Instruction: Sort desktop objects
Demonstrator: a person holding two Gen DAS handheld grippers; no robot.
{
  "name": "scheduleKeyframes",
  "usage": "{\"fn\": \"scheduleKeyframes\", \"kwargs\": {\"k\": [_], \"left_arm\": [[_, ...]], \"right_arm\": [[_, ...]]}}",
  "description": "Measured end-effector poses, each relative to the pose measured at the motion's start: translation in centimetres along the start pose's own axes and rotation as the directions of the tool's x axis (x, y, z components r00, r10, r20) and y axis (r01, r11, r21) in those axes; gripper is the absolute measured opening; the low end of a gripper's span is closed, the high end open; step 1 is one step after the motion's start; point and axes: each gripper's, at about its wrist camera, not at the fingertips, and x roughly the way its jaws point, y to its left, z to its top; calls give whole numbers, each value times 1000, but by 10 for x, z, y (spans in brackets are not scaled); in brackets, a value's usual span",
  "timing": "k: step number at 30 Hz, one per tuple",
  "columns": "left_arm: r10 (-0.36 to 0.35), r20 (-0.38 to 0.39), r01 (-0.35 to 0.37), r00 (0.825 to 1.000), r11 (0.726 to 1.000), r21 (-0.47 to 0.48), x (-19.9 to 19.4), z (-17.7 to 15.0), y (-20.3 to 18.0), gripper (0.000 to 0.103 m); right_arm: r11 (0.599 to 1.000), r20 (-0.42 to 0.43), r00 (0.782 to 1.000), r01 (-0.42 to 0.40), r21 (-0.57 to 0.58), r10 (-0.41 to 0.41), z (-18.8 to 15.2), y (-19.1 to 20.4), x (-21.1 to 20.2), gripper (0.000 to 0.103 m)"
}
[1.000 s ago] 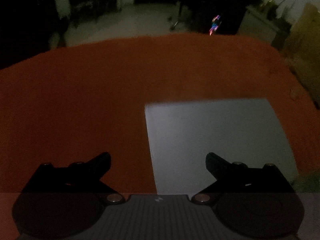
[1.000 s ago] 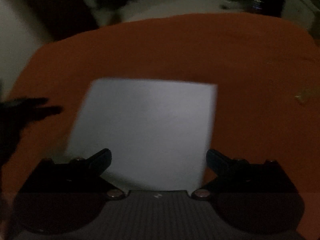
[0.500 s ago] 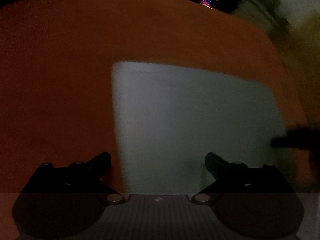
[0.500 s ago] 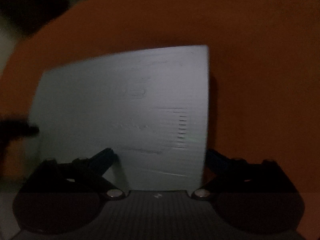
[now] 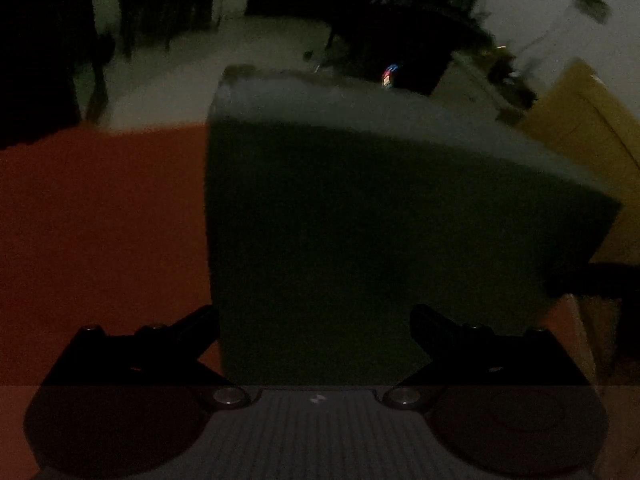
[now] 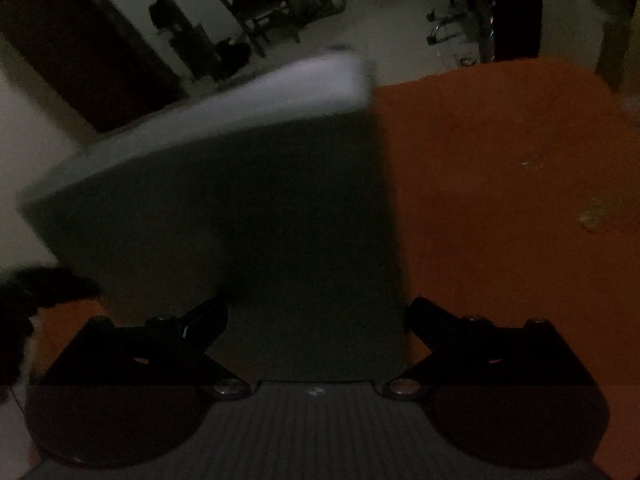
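While the grey board (image 5: pixel 360 220) is tilting up off the orange tablecloth (image 5: pixel 100 220), we are lifting it between the left gripper (image 5: pixel 316 320) and right gripper (image 6: pixel 318 316), jaws wide; next, we judge, comes carrying it level.

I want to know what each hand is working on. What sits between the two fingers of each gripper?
In both wrist views the same grey board fills the gap: between the left gripper fingers and between the right gripper fingers, tilted above the orange tablecloth.

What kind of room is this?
Probably a dim home or office room: a table with an orange cloth, a wheeled chair on the pale floor, and a wooden chair by the wall.
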Motion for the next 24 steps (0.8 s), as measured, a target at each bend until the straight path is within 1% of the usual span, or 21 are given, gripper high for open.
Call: {"fn": "scheduleKeyframes", "kwargs": {"k": [1, 2, 4, 6, 8, 10, 12, 13, 15, 16, 18, 20, 22, 23, 24], "left_arm": [[11, 7, -12, 1000, 1000, 18, -21, -10, -8, 101], [16, 4, -16, 1000, 1000, 17, -39, -20, -12, 101], [11, -19, -12, 1000, 1000, -8, -60, -34, -14, 101], [-1, -53, 0, 999, 1000, -19, -68, -52, -14, 101], [-14, -87, 11, 996, 999, -31, -77, -70, -13, 101], [-27, -120, 22, 992, 999, -42, -85, -87, -12, 101], [-40, -158, 32, 987, 998, -51, -89, -105, -11, 102], [-37, -178, 28, 983, 998, -52, -80, -113, -11, 102], [-15, -210, 4, 978, 999, -53, -56, -128, -10, 102], [1, -233, -13, 972, 999, -49, -38, -133, -11, 102], [46, -292, -58, 955, 998, -33, 10, -140, -13, 102], [119, -333, -129, 935, 992, -6, 59, -139, -13, 103], [143, -356, -155, 924, 988, -6, 99, -135, -4, 100], [146, -347, -159, 926, 987, -10, 109, -133, 1, 103], [133, -320, -147, 938, 989, -19, 115, -131, 4, 103]], "right_arm": [[1000, -2, 1000, 15, -26, -15, -10, 10, -19, 102], [998, -7, 1000, 29, -47, -30, -22, 21, -37, 102], [997, -27, 998, 47, -56, -49, -59, 44, -58, 102], [997, -27, 998, 63, -50, -64, -94, 63, -80, 102], [998, -24, 999, 46, -41, -47, -122, 75, -101, 102], [999, -11, 999, 32, -33, -32, -142, 86, -120, 102], [999, -1, 999, 34, -33, -34, -163, 81, -133, 102], [999, -13, 999, 41, -30, -42, -171, 76, -133, 102], [998, -50, 997, 51, -22, -53, -179, 67, -109, 103], [998, -69, 996, 60, -19, -61, -184, 59, -92, 103], [992, -133, 984, 123, 0, -122, -192, 46, -44, 103], [990, -153, 980, 137, 41, -129, -190, 30, 1, 103], [979, -189, 968, 186, 86, -167, -185, 17, 41, 100], [979, -188, 967, 188, 82, -170, -185, 13, 54, 100], [979, -185, 967, 193, 67, -178, -188, 11, 66, 100]]}}
